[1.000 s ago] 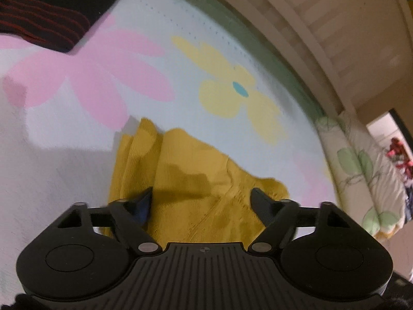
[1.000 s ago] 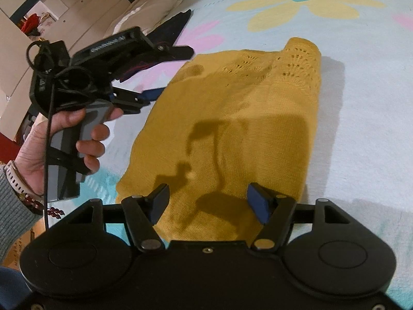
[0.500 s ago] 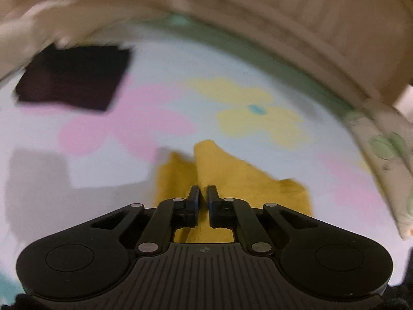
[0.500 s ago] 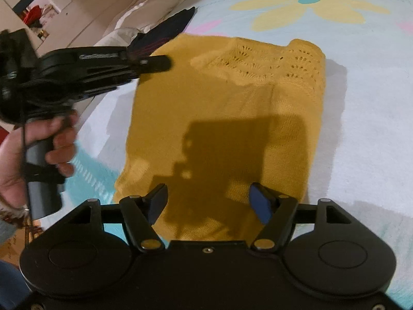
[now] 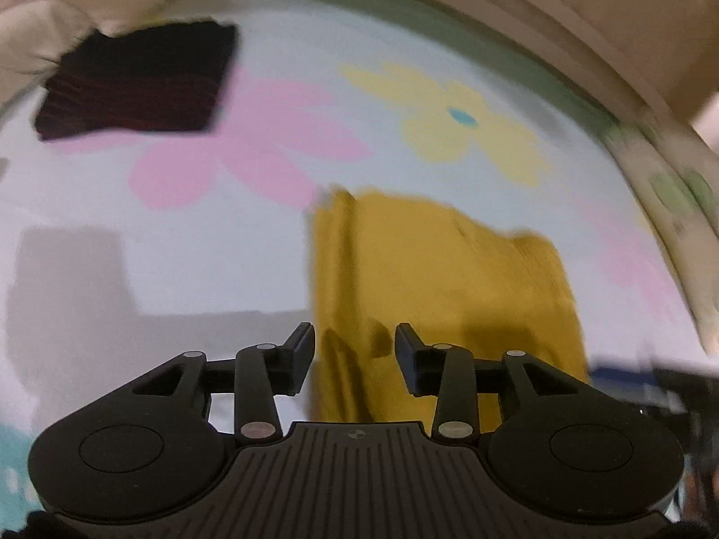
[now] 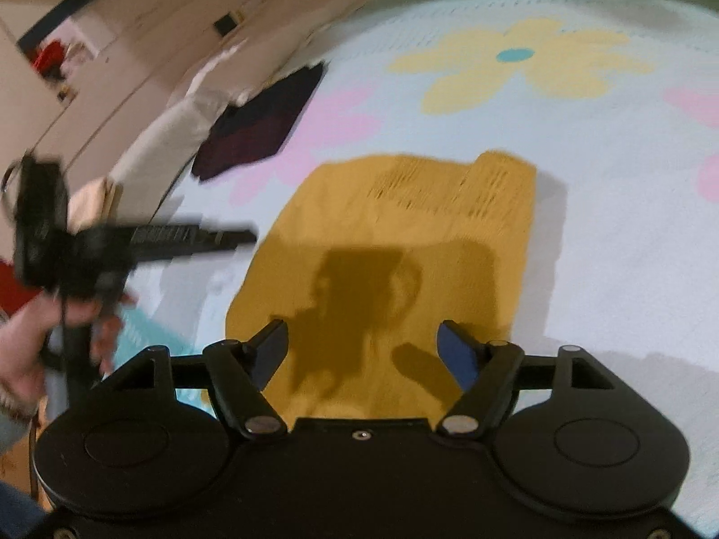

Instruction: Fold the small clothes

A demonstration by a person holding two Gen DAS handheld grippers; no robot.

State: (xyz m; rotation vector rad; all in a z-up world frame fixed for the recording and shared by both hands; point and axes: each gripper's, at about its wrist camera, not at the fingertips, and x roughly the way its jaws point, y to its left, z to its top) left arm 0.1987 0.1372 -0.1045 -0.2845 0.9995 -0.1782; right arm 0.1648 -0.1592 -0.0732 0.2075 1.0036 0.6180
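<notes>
Mustard-yellow knit garment (image 6: 395, 251), partly folded into a rough rectangle w/ openwork lace band at the far end, lies flat on the bedspread, centre, just ahead of both tools.

L gripper (image 5: 355, 350): jaws part open and have just been opening; nothing pinched, pads off the cloth. They straddle the garment's left folded edge as seen from L wrist cam, hovering above it. Frame is motion-blurred, so can't tell clearance.

R gripper (image 6: 359, 350): jaws wide, have just been opening a bit more, empty. Poised over near hem, no contact visible; its shadow falls on the knit.

R wrist cam also shows the person's hand (image 6: 27, 359) holding the L tool out at the left side, off the cloth edge.

Outward: pale-blue quilted bedspread w/ pink + yellow flower print (image 6: 606, 224); dark striped folded cloth (image 5: 135, 85) at far left corner, well apart from the yellow one, looks done already. Floral pillow (image 5: 678, 206) at right edge.

Judgement: between grasps, prob. setting up the next fold (near hem up to the lace end).

To do it well:
- pinch both near corners at the same time, all layers incl. the tucked-in left edge, else the under layer stays behind
- take only the knit, not the bedspread
- lift just enough to clear, carry both corners level and parallel so the edge lands square
- knit is floppy/stretchy: no pulling apart, or the rectangle skews
- release together, then press crease flat.
</notes>
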